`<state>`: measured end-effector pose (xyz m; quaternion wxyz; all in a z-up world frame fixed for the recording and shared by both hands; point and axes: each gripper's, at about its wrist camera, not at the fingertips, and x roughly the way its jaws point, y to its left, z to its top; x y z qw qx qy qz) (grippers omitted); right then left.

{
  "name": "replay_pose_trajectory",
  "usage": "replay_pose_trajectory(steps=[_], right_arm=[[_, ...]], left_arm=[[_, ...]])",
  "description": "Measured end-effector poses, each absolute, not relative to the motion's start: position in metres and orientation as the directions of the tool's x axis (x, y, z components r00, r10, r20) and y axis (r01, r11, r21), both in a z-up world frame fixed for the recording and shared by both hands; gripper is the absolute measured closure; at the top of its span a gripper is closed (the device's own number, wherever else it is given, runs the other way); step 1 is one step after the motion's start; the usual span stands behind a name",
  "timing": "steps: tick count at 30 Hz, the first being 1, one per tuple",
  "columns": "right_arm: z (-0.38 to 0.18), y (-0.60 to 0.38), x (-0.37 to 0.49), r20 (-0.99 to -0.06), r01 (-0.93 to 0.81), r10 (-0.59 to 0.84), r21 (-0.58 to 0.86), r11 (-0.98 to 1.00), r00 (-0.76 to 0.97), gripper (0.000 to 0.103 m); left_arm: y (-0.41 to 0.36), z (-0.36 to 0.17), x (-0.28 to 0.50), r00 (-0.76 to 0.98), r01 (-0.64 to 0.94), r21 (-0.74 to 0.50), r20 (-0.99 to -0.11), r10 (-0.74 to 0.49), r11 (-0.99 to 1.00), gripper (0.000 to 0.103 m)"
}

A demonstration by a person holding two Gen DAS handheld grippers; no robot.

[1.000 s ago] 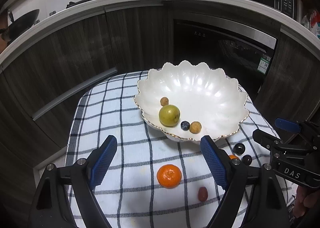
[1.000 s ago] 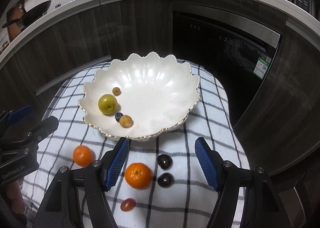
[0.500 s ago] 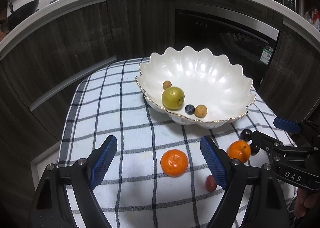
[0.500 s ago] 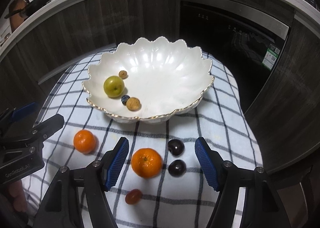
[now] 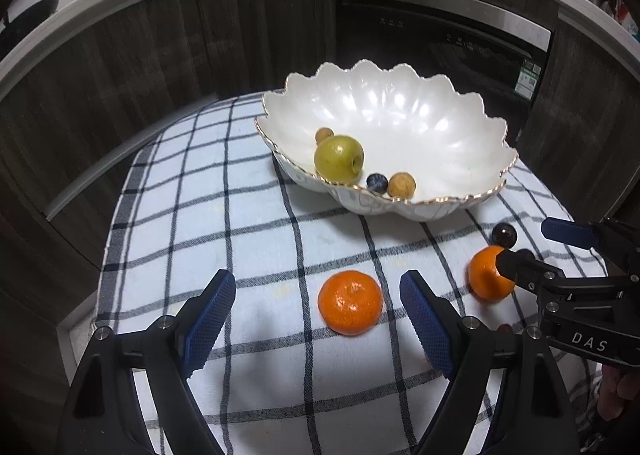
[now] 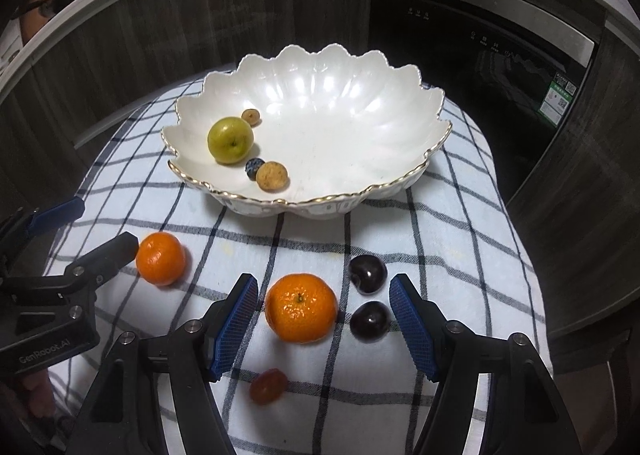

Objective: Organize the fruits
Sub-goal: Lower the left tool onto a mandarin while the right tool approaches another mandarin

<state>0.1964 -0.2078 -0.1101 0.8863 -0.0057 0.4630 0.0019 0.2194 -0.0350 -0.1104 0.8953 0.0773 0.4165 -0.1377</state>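
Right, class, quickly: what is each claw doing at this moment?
Left claw: open, holding nothing, a mandarin between its fingers.
Right claw: open, holding nothing, the other mandarin between its fingers.

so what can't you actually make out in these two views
- Small red fruit: in the left wrist view only a sliver shows behind the left gripper finger.
- Right-hand orange: partly covered in the left wrist view by the right gripper finger.
- Counter items: cut off by the top edge, both views.
- Appliance sticker: text too small.

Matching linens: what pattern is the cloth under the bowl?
White cloth with dark blue-black check lines; right wrist view shows it best.
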Motion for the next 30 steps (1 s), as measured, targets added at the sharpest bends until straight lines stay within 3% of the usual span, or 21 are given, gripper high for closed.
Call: replay_pose_trajectory(steps=[22, 25, 30], right_arm=[[-0.135, -0.195, 0.208, -0.846, -0.054, 0.014, -0.017, 0.998, 0.532, 0.035], [-0.137, -0.191, 0.209, -0.847, -0.072, 0.018, -0.024, 0.997, 0.531, 0.045], [-0.14, -0.187, 0.209, -0.849, -0.089, 0.005, -0.05, 0.995, 0.528, 0.051]], left_arm=[[-0.044, -0.152, 0.234, 0.53, 0.346, -0.016, -0.822, -0.209, 0.938, 0.032], [-0.045, -0.154, 0.235, 0.53, 0.35, -0.02, -0.82, -0.216, 0.936, 0.036], [-0.049, -0.158, 0.236, 0.516, 0.359, -0.033, -0.826, -0.228, 0.933, 0.048]])
